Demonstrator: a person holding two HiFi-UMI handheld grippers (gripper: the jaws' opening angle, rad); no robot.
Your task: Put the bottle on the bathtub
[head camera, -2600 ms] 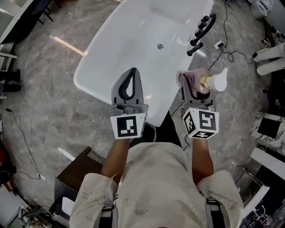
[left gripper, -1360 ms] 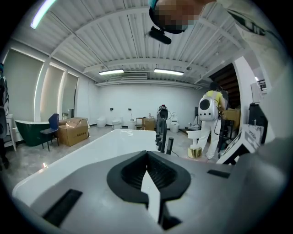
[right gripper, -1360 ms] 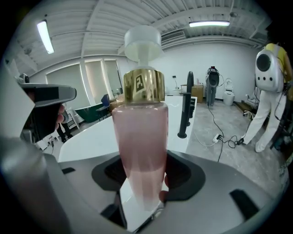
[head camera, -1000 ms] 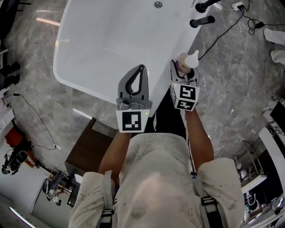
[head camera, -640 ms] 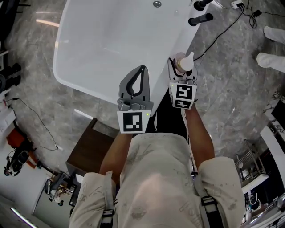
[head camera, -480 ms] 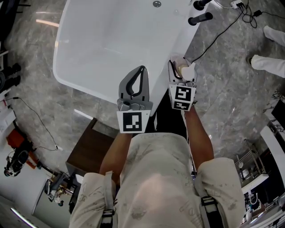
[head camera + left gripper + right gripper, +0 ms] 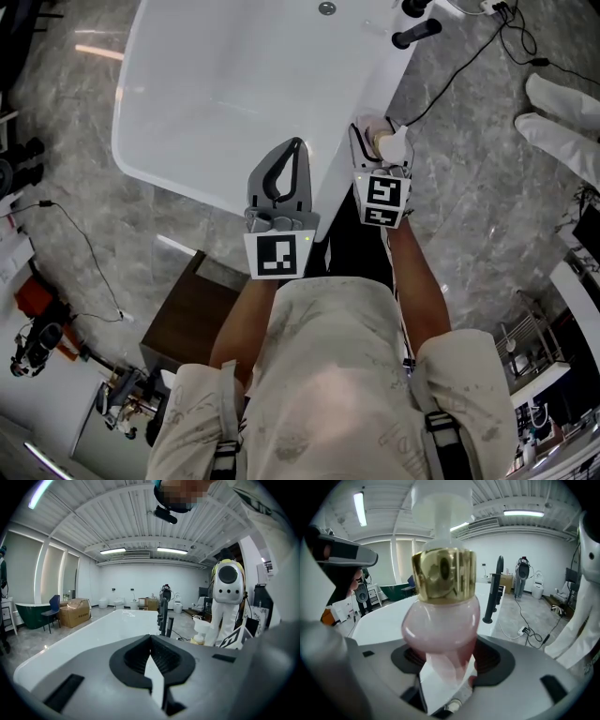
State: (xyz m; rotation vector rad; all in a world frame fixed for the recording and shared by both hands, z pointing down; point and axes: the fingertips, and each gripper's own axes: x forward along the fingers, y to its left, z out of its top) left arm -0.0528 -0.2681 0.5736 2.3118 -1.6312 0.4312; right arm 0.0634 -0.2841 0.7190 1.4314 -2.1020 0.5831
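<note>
A pink bottle (image 7: 440,620) with a gold collar and a white pump stands upright between the jaws of my right gripper (image 7: 446,670), which is shut on its lower body. In the head view the bottle (image 7: 388,142) and right gripper (image 7: 375,139) hover at the right rim of the white bathtub (image 7: 361,94); I cannot tell whether the bottle touches it. My left gripper (image 7: 297,147) is shut on nothing, held over the tub's near rim. From the left gripper view, the bottle's pump (image 7: 201,629) shows beside the tub (image 7: 89,637).
Black tap fittings (image 7: 414,36) stand on the tub's far right rim. Cables (image 7: 459,66) trail over the marble floor to the right. White legs of a figure (image 7: 562,122) stand at the right edge. A brown cabinet (image 7: 192,319) sits by the tub's near left.
The right gripper carried the bottle forward and left to the tub's right rim, turning it from tilted to upright. The left gripper stayed shut. The white legs moved nearer at the right.
</note>
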